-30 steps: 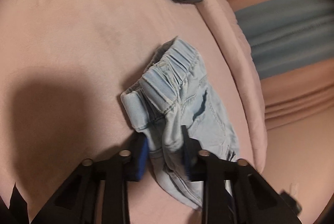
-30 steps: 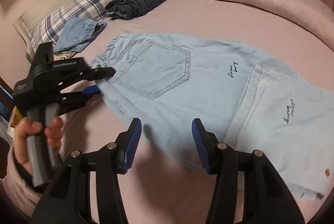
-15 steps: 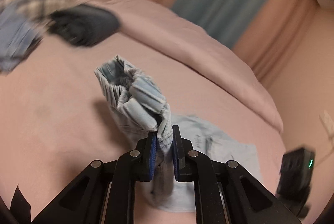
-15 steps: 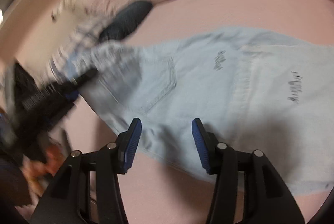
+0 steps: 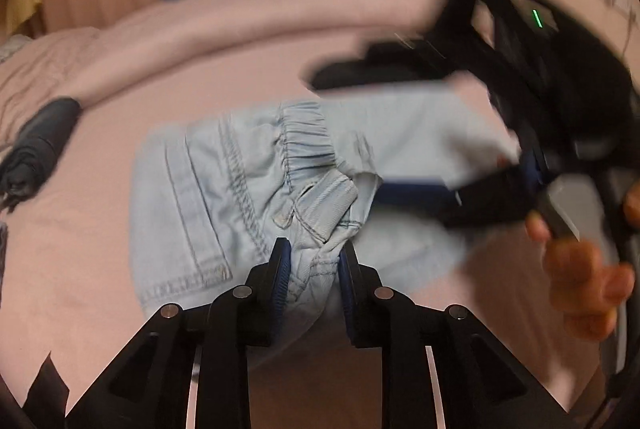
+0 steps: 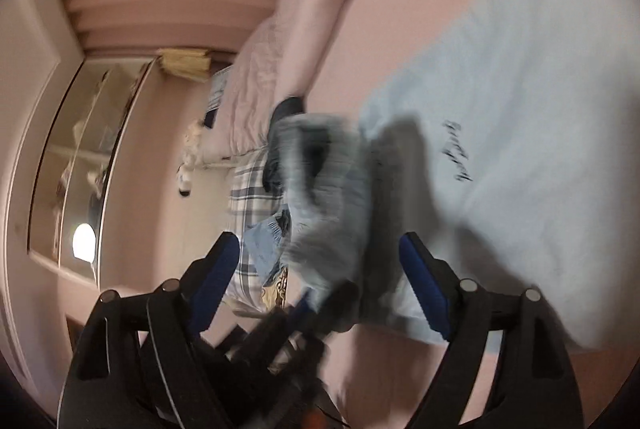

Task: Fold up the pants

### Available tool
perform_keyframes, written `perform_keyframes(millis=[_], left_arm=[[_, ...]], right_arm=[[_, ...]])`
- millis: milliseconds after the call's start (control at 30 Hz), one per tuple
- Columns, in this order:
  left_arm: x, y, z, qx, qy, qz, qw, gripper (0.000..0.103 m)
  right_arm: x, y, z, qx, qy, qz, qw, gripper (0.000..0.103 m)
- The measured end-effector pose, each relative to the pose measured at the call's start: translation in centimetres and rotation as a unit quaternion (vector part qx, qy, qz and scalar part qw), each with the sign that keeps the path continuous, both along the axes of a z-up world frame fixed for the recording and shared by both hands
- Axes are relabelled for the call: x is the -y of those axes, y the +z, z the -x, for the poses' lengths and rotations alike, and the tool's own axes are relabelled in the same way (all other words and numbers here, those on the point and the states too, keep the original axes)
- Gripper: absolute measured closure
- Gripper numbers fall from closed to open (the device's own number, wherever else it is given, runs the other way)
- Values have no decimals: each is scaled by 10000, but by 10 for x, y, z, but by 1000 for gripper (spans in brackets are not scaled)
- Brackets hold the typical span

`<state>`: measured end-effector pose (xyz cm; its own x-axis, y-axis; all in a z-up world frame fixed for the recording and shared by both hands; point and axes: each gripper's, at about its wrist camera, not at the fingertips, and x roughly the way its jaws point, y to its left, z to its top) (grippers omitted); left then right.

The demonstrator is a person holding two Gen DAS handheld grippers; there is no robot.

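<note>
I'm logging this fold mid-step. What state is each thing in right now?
pants: waistband end lifted and bunched, the rest flat on the bed.
left gripper: shut on the pants, jaws just opened slightly.
right gripper: open, jaws just widened, gripping nothing.
dark garment: rolled up.

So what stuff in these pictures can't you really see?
- Right gripper, left wrist view: smeared by motion blur.
- Writing on the pants, right wrist view: too blurred to read.
- Waistband bunch, right wrist view: blurred, so its folds are unclear.
- Dark folded clothes, left wrist view: cut off by the left edge.
</note>
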<state>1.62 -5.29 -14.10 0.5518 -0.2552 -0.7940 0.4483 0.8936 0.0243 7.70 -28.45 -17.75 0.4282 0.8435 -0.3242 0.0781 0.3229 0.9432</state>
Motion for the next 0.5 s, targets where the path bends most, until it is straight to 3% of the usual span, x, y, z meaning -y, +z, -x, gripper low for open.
perform_keyframes(millis=[67, 200, 300, 400, 467, 500], left_arm=[[-11, 3, 6, 78, -31, 114, 9999, 79], [-55, 15, 11, -232, 162, 1064, 9939, 71], [-94, 20, 13, -436, 604, 1731, 9821, 66], [-131, 21, 12, -548, 1058, 2266, 9667, 65], [-143, 23, 12, -519, 1291, 2228, 9649, 64], [-147, 23, 12, -516, 1366, 2217, 9641, 56]], right_arm=[[-10, -6, -3, -156, 46, 227, 9996, 20], [-29, 8, -11, -65, 386, 745, 9965, 24], [-40, 12, -19, -96, 552, 1184, 9914, 43], [-49, 7, -28, -206, 731, 1353, 9879, 54], [-56, -4, -35, -328, 872, 1480, 9846, 63], [-60, -6, -37, -319, 917, 1579, 9827, 69]])
